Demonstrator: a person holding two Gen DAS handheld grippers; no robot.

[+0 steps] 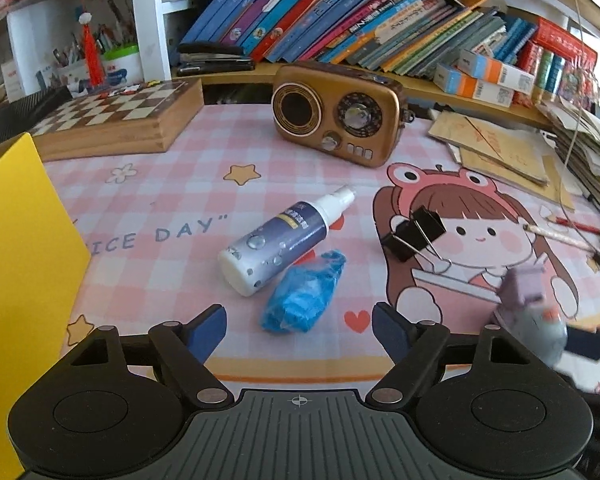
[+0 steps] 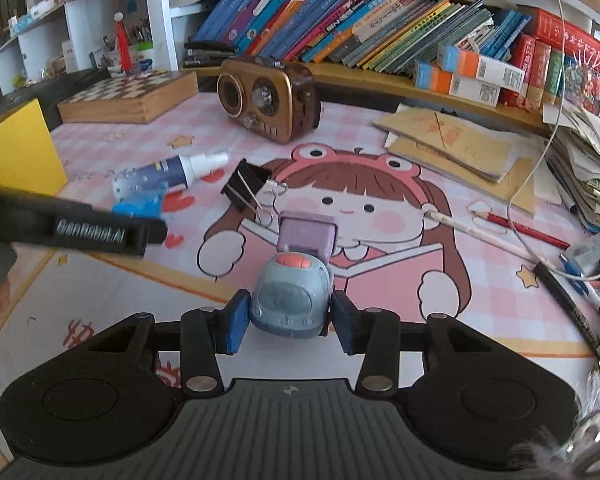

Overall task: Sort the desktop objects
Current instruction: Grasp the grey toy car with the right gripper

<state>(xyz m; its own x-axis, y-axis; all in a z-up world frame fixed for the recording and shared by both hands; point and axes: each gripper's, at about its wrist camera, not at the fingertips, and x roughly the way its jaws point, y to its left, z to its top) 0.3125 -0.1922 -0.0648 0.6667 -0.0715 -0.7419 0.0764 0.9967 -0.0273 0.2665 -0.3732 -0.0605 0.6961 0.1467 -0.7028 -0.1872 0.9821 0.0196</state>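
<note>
Right claw [image 2: 288,322] clamps a toy car [image 2: 290,300] for sorting, while the left claw [image 1: 298,330] gapes empty just short of a blue wad [image 1: 302,300].

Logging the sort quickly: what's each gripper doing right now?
Left gripper: open, holding nothing; a blue wrapped bundle lies just ahead.
Right gripper: shut on the grey toy car.

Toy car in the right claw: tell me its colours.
Grey-blue toy car with an orange-red roof button and a lilac back part; clearest in the right wrist view.
</note>
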